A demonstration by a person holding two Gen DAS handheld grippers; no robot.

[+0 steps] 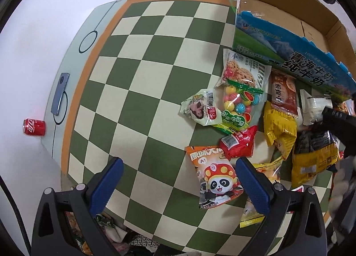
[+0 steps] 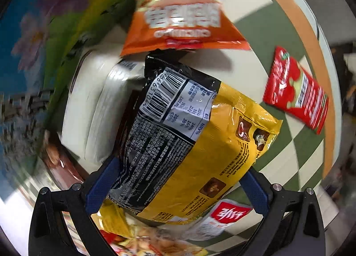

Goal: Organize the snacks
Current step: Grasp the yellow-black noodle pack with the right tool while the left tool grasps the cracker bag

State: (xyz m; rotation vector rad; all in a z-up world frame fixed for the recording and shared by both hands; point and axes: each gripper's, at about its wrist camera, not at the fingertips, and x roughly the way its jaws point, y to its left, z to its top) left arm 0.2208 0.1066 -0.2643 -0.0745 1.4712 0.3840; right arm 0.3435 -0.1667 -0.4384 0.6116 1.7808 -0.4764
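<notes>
Nearest the right wrist camera, the right gripper (image 2: 178,180) has its blue-padded jaws clenched on a crinkled yellow-and-black foil snack bag (image 2: 191,135), one pad on each side edge. Under it lie a white-and-red packet (image 2: 222,213) and more wrappers, blurred. Beyond it sit a glossy white wrapped pack (image 2: 89,109) and an orange snack bag (image 2: 180,15); a flat red sachet (image 2: 296,97) lies apart to the right, near the orange border of the green-and-cream checkered mat (image 2: 289,155).

The left gripper (image 1: 178,180) hangs released, jaws wide apart with nothing between them, over bare checks. Just beside its right pad lies an orange panda-print packet (image 1: 213,180), then a red pouch (image 1: 239,144) and a clear bag of coloured candy balls (image 1: 240,104). The snack heap crowds the mat's right side against a blue-and-green milk carton box (image 1: 300,55), with an open brown cardboard box (image 1: 289,4) behind. The mat's left and far parts lie open; off its left edge stand a red cola can (image 1: 34,126) and a grey phone (image 1: 60,93)
</notes>
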